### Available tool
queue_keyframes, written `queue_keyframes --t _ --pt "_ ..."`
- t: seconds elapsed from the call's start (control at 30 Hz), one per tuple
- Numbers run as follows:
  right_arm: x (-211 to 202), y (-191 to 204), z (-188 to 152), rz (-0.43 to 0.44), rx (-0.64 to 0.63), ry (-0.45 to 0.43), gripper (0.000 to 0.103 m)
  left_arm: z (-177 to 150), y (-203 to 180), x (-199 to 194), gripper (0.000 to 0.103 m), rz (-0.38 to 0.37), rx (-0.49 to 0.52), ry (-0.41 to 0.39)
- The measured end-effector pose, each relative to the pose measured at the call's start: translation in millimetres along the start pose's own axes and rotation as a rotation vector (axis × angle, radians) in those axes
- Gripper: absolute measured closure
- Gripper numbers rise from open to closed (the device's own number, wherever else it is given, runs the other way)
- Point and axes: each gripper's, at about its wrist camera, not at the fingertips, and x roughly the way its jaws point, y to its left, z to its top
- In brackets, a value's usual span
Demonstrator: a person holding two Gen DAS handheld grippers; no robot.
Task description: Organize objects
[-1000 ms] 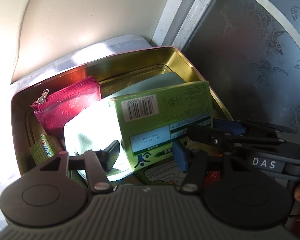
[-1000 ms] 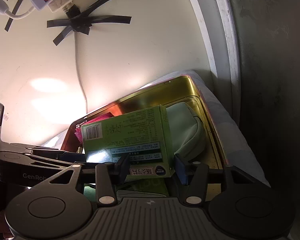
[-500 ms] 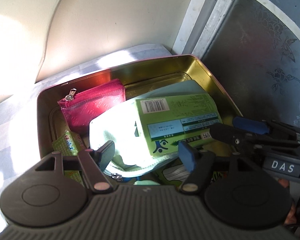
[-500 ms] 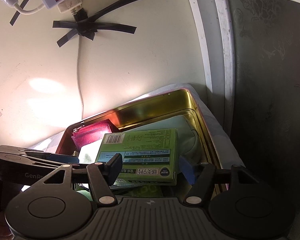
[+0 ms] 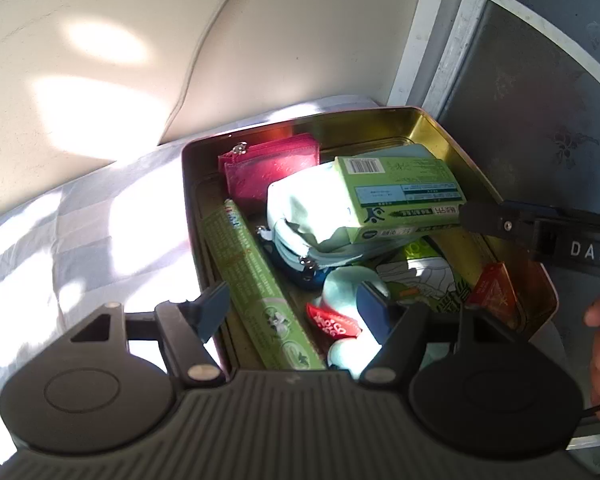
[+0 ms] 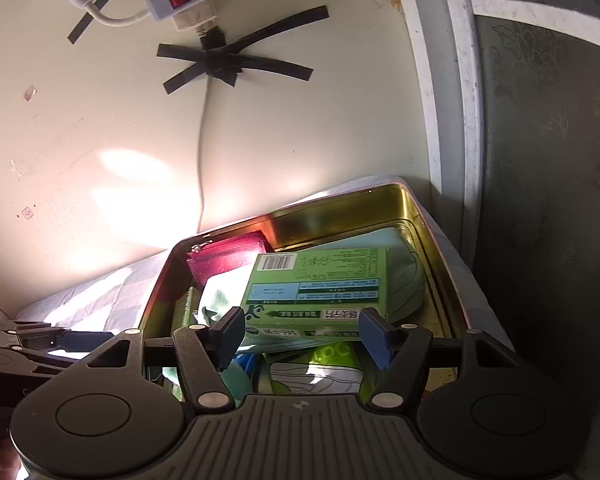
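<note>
1. One gold-lined tin box [image 5: 452, 136], lid off, sits on a pale checked cloth [image 5: 80, 216] in the corner where a cream wall meets a grey patterned panel.
2. One green carton [image 5: 400, 188], barcode on its far end, lies on top of the heap, resting on a pale mint pouch [image 5: 300, 208] toward the tin's far side.
3. One pink zip purse [image 5: 268, 168] stands against the far left corner of the tin.
4. One long green box [image 5: 256, 280] lies along the tin's left wall.
5. Smaller pieces nearer the camera: a red sachet [image 5: 332, 322], an orange-red packet [image 5: 494, 290] by the right wall, a printed green-and-white pack [image 5: 428, 276].
6. Left hand-held gripper [image 5: 296, 312]: jaws wide apart, just widened, nothing clamped; it hangs over the tin's near left part.
7. Right hand-held gripper [image 6: 300, 338]: jaws apart, just spread, straddling the near end of the green carton without pressing it.
8. One white power strip [image 6: 180, 0] is taped to the wall above.
</note>
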Motion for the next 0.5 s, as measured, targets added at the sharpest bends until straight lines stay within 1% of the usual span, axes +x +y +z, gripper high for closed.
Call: queue_keyframes --t 0.27,0.37,0.5 --pt "-5 50 -13 0.073 -0.063 0.001 0.045 -39 44 -28 0.031 0.085 -0.088 -0.005" --pt "-5 76 -17 0.103 -0.095 0.004 0.045 -57 65 -40 0.031 0.121 -0.113 -0.012" --pt "-4 114 -24 0.133 -0.145 0.011 0.045 -77 99 -53 0.031 0.145 -0.162 -0.005"
